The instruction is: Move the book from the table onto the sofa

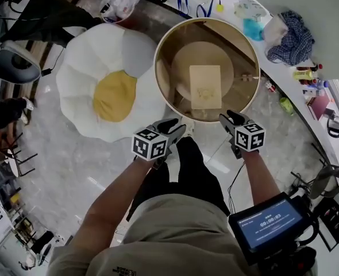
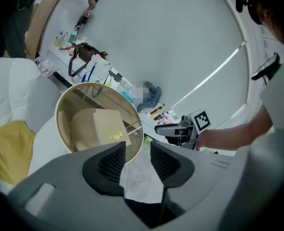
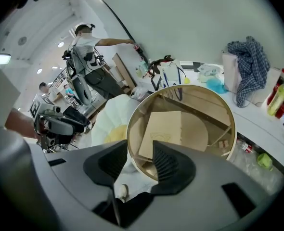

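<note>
At the table's [image 1: 156,62] middle lies the book [image 1: 205,86]. The left gripper [image 1: 175,129] and right gripper [image 1: 230,120] are spread and empty. I think they should pinch its near edge together.

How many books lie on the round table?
1. The book lies flat near the middle of the table, to the right of the sofa in the head view. None seems hidden.

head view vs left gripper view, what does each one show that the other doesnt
Only the head view shows the small lit screen at lower right. Only the left gripper view shows the left gripper from close up, its jaws apart with nothing between them. Both show the book lying on the round table, the egg-shaped sofa beside it, and the right gripper.
</note>
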A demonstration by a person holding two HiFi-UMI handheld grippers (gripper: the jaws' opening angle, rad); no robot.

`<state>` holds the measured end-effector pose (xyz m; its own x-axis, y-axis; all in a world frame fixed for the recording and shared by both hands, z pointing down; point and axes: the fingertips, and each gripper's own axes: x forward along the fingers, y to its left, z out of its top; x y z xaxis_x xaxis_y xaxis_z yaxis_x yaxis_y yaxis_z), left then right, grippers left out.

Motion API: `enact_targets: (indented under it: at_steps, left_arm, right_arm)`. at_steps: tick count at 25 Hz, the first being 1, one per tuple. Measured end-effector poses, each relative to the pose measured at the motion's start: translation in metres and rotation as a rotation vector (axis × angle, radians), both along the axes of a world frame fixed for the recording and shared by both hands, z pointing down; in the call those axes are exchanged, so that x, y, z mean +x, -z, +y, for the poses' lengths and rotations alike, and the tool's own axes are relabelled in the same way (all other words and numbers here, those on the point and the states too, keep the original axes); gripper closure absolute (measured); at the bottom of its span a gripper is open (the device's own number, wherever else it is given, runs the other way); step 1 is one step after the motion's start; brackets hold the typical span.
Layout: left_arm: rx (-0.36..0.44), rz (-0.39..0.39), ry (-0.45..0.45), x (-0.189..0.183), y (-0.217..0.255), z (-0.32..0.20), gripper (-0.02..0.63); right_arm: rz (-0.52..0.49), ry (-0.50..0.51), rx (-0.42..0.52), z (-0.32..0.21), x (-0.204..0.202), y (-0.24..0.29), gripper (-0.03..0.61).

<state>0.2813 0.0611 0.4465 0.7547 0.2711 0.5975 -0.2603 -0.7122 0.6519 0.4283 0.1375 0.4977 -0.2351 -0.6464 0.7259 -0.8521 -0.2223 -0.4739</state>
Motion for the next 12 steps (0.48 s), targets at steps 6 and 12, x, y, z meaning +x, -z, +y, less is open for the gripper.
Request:
enact_targets:
  at_steps: [6,12]
  left_arm:
    - [-0.018,-0.107,-0.024,0.058,-0.081,-0.024,0.463]
    - [-0.067,-0.185,-0.041,0.092,-0.147,-0.035,0.454]
  right_arm:
    - [-0.062,-0.007,-0.041,-0.028,0.051,-0.068,0.393]
    - [-0.126,0.006,-0.096,-0.047,0.075,-0.136,0.374]
